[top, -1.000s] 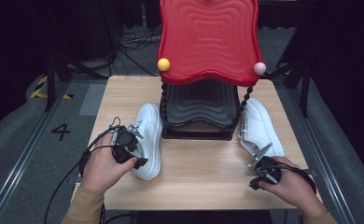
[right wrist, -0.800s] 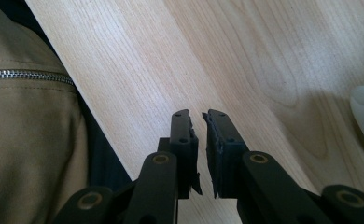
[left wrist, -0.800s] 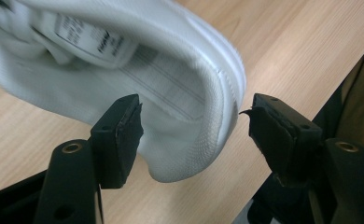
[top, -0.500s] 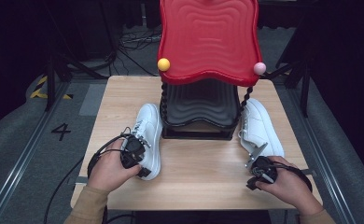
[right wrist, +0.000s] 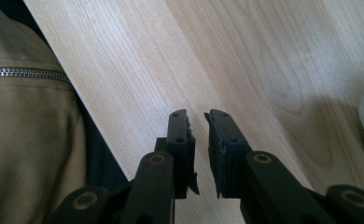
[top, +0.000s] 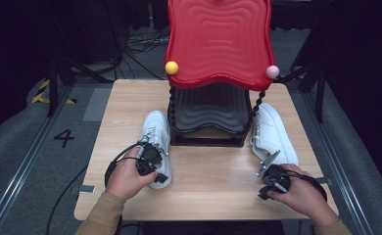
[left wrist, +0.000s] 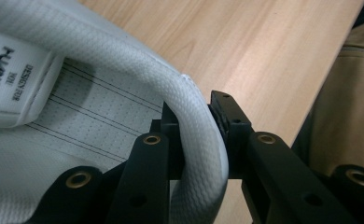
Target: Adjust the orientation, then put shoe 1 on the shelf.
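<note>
A wooden table point(top: 203, 181) carries a tall stand with a red wavy top panel point(top: 218, 41) and a black ribbed shelf point(top: 208, 110) beneath it, set beyond both grippers. A white left shoe point(top: 157, 134) lies ahead of the left gripper point(top: 152, 164), beside the stand's left post; a second white shoe point(top: 272, 134) lies just ahead of the right gripper point(top: 270, 178), beside the right post.

In the left gripper view, the padded heel collar point(left wrist: 196, 126) of the left shoe is pinched between the two fingers point(left wrist: 171, 135), one inside the shoe over the dotted insole point(left wrist: 91, 112), one outside over the table. The jaws have just been closing, with the collar between them.

In the right gripper view, the right gripper point(right wrist: 199, 121) is held over bare wood with its fingers point(right wrist: 178, 135) narrowly parted and nothing between them; they have just been opening slightly. A tan sleeve point(right wrist: 26, 116) is seen to the left of the fingers.
</note>
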Demonstrator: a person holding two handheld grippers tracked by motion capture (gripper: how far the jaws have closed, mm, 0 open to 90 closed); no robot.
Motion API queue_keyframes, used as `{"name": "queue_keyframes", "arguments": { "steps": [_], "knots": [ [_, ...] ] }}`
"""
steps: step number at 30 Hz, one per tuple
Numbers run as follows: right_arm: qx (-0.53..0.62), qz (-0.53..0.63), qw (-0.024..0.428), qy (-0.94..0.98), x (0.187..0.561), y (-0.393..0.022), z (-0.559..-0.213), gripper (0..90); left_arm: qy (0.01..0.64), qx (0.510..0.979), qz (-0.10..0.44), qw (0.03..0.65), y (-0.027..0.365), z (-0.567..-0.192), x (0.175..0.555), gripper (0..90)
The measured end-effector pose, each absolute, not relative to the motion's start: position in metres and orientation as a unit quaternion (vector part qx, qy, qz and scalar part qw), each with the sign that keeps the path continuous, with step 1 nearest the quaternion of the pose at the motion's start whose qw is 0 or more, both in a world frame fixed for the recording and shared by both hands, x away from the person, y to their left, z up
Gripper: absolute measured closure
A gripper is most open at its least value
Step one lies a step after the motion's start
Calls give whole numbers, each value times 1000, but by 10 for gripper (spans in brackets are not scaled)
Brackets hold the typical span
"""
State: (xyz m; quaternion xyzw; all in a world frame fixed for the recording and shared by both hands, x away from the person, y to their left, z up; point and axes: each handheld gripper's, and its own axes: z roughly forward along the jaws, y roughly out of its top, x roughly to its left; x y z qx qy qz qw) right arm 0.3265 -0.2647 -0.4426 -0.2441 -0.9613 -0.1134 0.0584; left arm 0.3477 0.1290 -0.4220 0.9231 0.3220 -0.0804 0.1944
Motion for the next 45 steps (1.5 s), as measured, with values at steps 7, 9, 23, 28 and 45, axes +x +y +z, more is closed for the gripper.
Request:
{"name": "queue_keyframes", "arguments": {
  "steps": [7, 9, 23, 28, 45],
  "knots": [
    [-243, -110, 57, -962, 325, -265, -444, 783, 324, 933, -54, 150, 108, -424, 348, 763],
    [-244, -109, 57, -962, 324, -265, -445, 783, 326, 932, -52, 146, 106, -424, 348, 765],
    [-245, -106, 58, -962, 324, -265, -447, 782, 344, 923, -66, 159, 111, -424, 349, 783],
    [-242, -108, 57, -963, 325, -264, -446, 782, 344, 924, -56, 156, 110, -423, 347, 789],
    [-246, -115, 56, -961, 331, -265, -444, 786, 351, 924, -34, 148, 121, -387, 348, 782]
  ]
}}
